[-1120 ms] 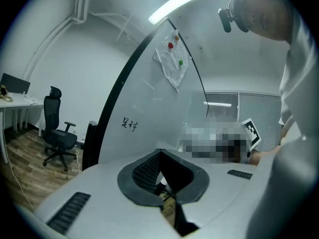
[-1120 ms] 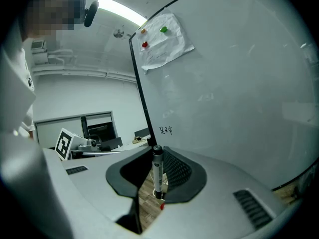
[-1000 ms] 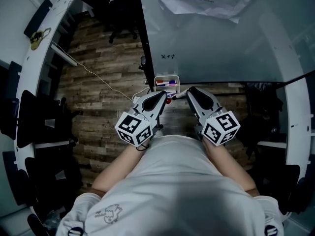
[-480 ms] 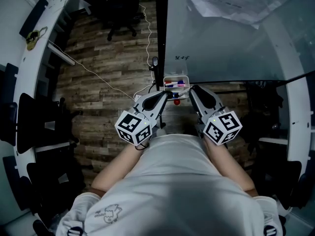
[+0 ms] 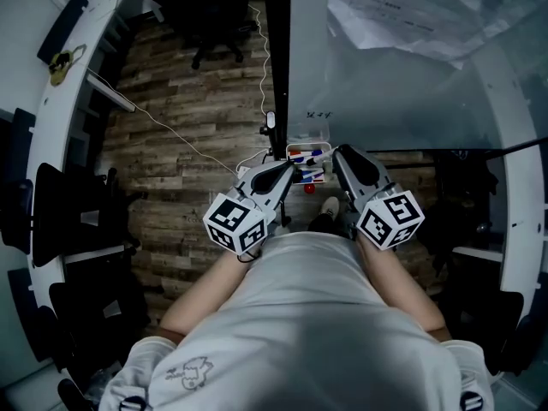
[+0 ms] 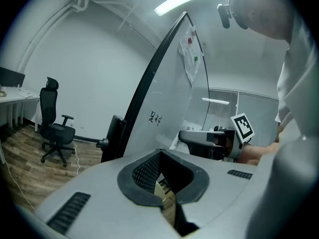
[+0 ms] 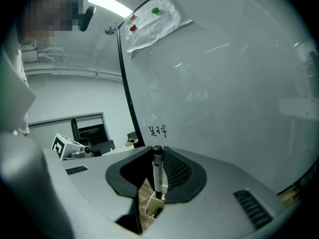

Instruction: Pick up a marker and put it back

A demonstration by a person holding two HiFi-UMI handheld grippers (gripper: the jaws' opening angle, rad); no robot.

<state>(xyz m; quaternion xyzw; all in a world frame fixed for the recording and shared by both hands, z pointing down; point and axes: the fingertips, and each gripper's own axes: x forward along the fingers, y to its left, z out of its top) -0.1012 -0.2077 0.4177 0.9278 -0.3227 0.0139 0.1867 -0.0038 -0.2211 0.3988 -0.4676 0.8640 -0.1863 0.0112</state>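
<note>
A black marker (image 7: pixel 157 176) stands upright between the jaws of my right gripper (image 7: pixel 153 158), which is shut on it; its lower end points into a small white holder (image 7: pixel 148 204) below. In the head view my right gripper (image 5: pixel 342 155) sits just right of the white marker tray (image 5: pixel 306 139) under the whiteboard (image 5: pixel 402 92), and several coloured markers (image 5: pixel 308 154) lie in the tray. My left gripper (image 5: pixel 289 172) is just below and left of the tray, shut and empty (image 6: pixel 161 158).
A black office chair (image 5: pixel 212 7) stands on the wood floor (image 5: pixel 180 101) to the left of the board's black frame (image 5: pixel 276 50). A white cable (image 5: pixel 171 135) runs across the floor. Papers (image 5: pixel 411 11) hang on the board. A small red object (image 5: pixel 309 188) shows below the tray.
Both grippers have come closer to the marker tray. The view has shifted, so the tray and the board's frame now lie further right and higher.
</note>
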